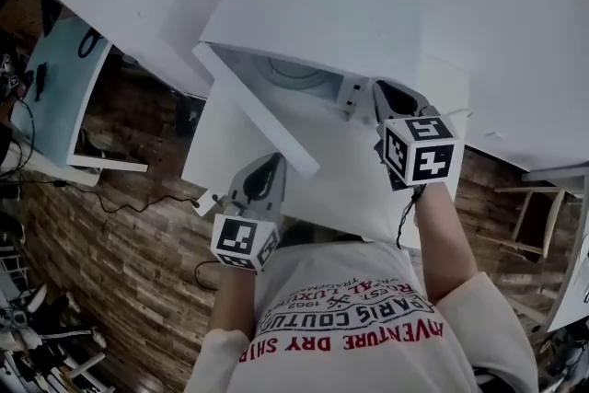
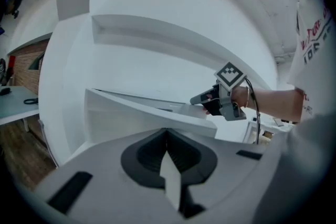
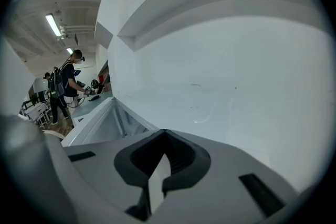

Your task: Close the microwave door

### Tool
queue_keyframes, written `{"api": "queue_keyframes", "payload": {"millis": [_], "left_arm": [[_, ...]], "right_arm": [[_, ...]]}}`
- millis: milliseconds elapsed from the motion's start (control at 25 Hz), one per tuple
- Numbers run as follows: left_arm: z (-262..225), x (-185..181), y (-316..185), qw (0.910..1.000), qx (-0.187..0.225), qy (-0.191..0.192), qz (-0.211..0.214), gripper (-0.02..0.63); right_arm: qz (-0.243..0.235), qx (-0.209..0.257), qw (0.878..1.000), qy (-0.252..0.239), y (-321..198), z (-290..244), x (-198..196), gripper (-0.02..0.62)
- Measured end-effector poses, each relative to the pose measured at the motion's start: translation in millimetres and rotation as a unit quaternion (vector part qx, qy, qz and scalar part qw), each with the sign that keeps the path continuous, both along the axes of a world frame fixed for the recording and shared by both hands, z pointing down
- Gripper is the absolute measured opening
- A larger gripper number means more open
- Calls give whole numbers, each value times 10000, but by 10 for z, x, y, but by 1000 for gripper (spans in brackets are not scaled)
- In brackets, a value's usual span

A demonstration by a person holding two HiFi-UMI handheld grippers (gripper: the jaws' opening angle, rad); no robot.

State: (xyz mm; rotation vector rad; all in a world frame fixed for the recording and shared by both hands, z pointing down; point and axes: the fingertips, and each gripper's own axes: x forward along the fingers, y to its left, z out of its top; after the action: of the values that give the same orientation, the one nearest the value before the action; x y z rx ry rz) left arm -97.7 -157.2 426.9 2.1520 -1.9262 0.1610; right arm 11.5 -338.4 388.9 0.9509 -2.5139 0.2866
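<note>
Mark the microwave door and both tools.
microwave door (image 1: 259, 111), head view, upper edge of the open door
left tool (image 1: 273, 165), head view, between its tips
right tool (image 1: 380, 93), head view, between its tips

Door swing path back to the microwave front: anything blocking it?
Nothing lies between the open door and the cavity. The right gripper sits by the front's right end, possibly where the door's edge lands.

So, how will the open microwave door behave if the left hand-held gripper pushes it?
The door looks like a flat rigid panel, so it should swing, not flex. The left hand-held gripper sits near its free edge, far from the hinge side, so a light push probably suffices. Its smooth white face may let the shut jaws slip.
</note>
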Motion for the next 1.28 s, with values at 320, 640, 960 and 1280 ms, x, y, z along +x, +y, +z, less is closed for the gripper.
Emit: {"api": "queue_keyframes", "payload": {"millis": [320, 640, 960, 1280], "left_arm": [[21, 100, -397, 9943, -155, -297, 1014, 6], [63, 117, -757, 9859, -126, -361, 1626, 6], [178, 96, -1027, 9866, -293, -298, 1579, 6], [244, 76, -1286, 9849, -371, -438, 1634, 6]], "right_arm": [[165, -85, 9997, -177, 15, -3, 39, 12], [390, -95, 9989, -227, 20, -5, 64, 12], [515, -167, 9974, -481, 18, -16, 88, 12], [705, -26, 9973, -204, 12, 2, 91, 12]]}}
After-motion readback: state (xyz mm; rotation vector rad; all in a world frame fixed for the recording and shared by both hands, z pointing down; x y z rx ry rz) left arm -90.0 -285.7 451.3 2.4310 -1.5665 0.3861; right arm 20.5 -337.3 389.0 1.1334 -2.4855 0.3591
